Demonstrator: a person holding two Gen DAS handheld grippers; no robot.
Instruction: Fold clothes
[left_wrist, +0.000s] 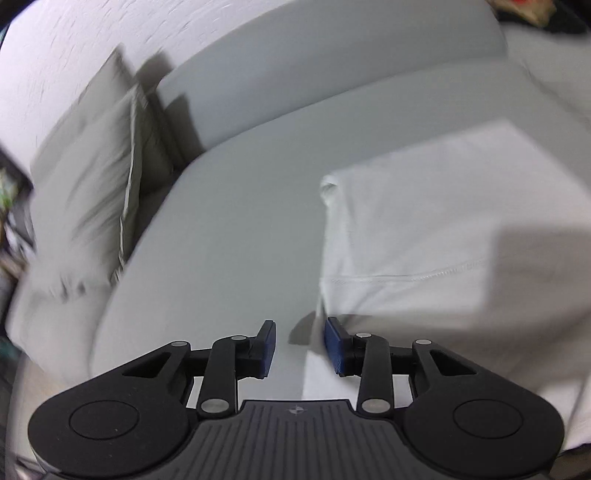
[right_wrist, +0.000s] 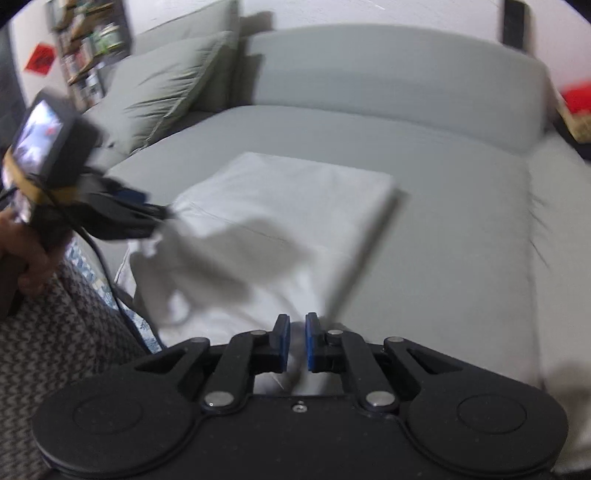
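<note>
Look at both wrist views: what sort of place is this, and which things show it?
Probably a home living room: a grey sofa, loose cushions at its end, and a crowded bookshelf against the wall. A white garment lies on the seat.

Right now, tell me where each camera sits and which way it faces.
Left wrist: rides the left gripper, looking along open fingers over the white garment toward the sofa backrest and pillow.
Right wrist: rides the right gripper, fabric between its fingers; it also shows the left gripper and hand.
Shared: garment, sofa, pillow.
</note>
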